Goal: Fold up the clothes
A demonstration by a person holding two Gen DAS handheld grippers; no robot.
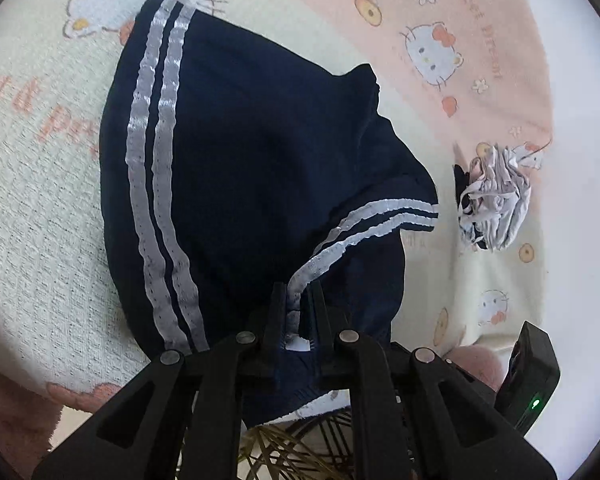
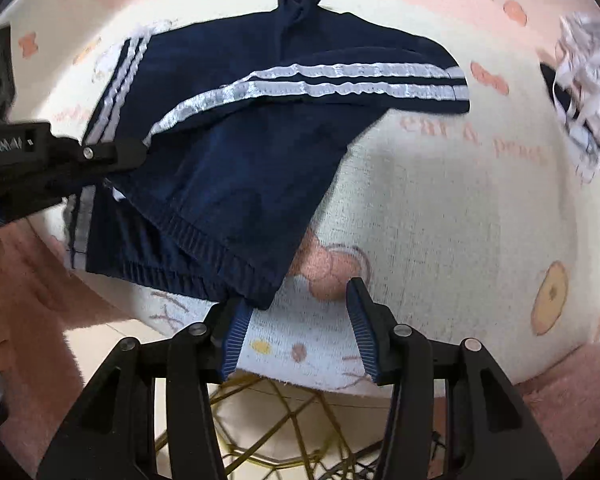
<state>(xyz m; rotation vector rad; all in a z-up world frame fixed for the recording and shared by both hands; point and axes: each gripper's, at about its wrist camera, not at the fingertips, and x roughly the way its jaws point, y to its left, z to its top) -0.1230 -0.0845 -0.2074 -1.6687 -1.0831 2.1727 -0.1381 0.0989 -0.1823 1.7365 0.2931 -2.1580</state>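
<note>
- Clamped between the black fingers of the left gripper (image 1: 298,300), the striped waistband edge of the navy shorts (image 1: 240,168) bunches up
- Right gripper (image 2: 296,304) has its blue-padded fingers (image 2: 236,332) spread apart, the left one touching the shorts' elastic waistband
- Shorts lie partly folded on a cartoon-cat blanket (image 2: 440,220)
- White-and-navy crumpled garment (image 1: 494,204) lies well apart to the right

We note the left gripper (image 1: 298,300): matte black linkage arms, round silver pivot pins, slim black fingers. The right gripper (image 2: 296,304): same black frame, silver pins, ribbed blue pads (image 2: 362,320).
</note>
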